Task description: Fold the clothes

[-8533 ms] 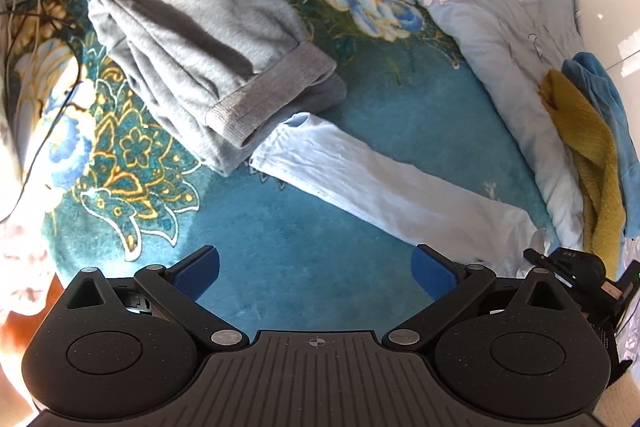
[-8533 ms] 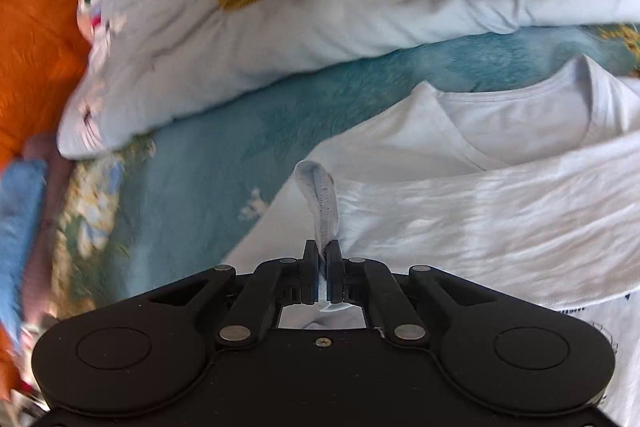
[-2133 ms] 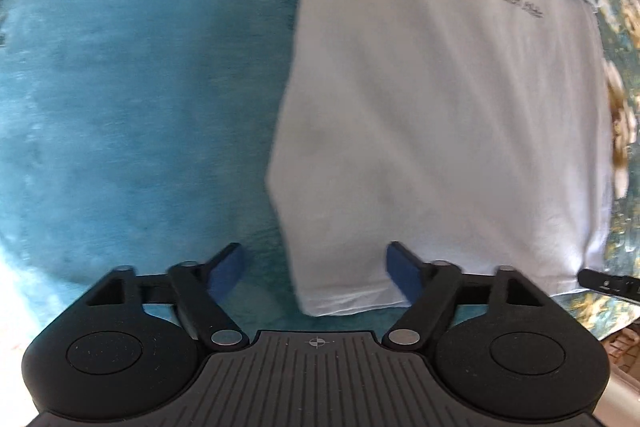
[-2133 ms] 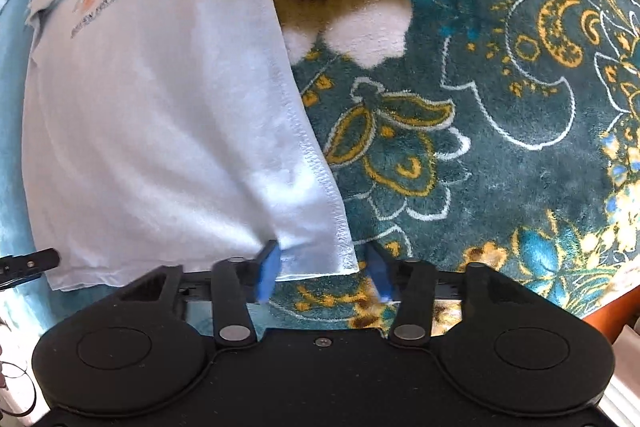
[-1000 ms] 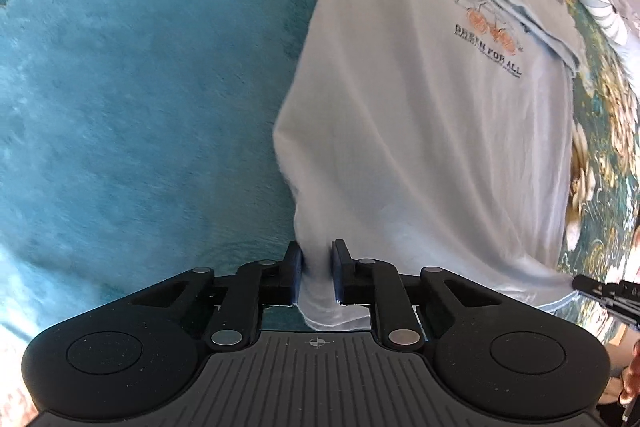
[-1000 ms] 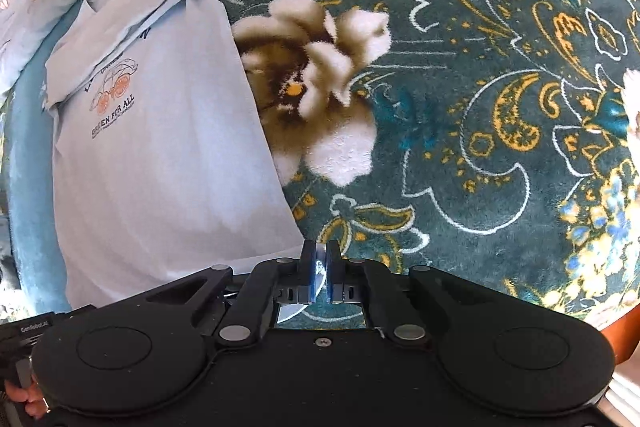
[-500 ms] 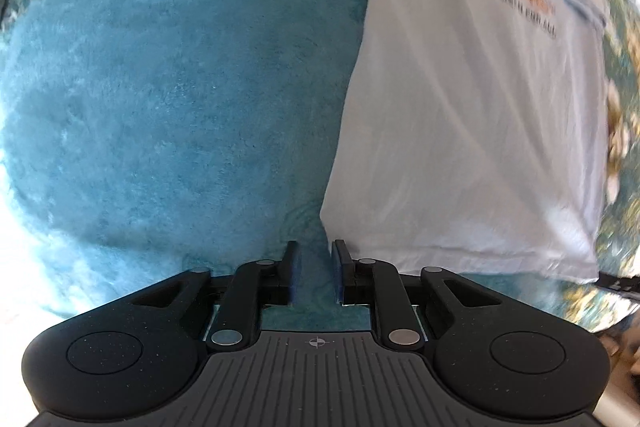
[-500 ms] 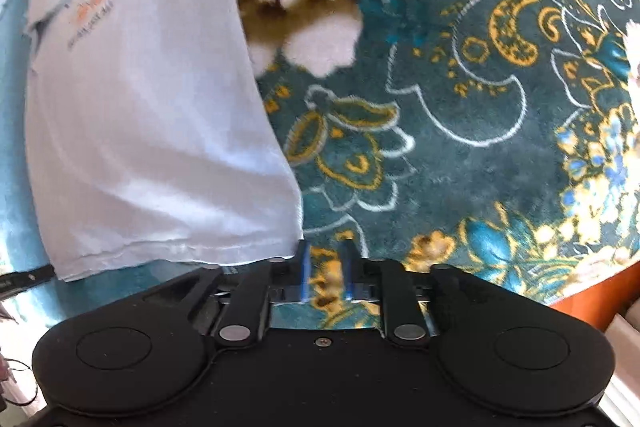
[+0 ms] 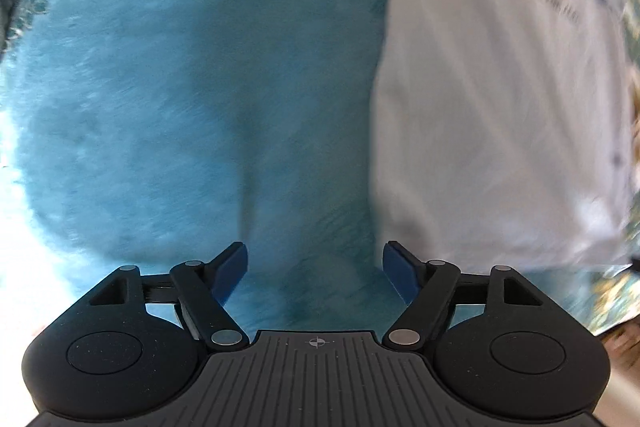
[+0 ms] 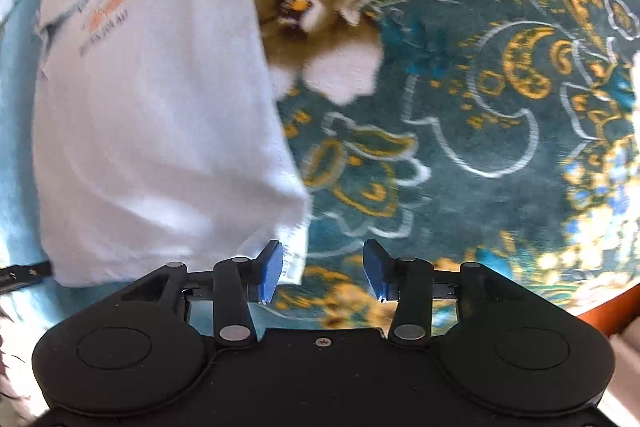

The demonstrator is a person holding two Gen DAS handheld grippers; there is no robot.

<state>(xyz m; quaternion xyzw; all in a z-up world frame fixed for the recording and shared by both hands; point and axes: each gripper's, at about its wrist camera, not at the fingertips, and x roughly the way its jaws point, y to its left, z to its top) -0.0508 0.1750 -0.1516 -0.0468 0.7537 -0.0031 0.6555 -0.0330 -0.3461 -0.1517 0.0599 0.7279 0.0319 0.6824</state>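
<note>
Nearest the left wrist camera, the left gripper (image 9: 315,273) points down at a teal plush blanket (image 9: 180,87), its jaws opening with only bare blanket between the blue pads (image 9: 232,269); it has nothing in its grasp. Just to its right lies the pale T-shirt (image 9: 492,107), spread flat, its near hem corner close beside the right pad, its printed chest farther off and blurred. In the right wrist view, the right gripper (image 10: 320,273) is likewise released and opening; the T-shirt (image 10: 152,131) hem corner sits beside its left pad (image 10: 269,273), whether touching cannot be told. Beyond spreads the blanket's floral pattern (image 10: 460,87), with a large cream flower (image 10: 328,7) beside the shirt's edge.
</note>
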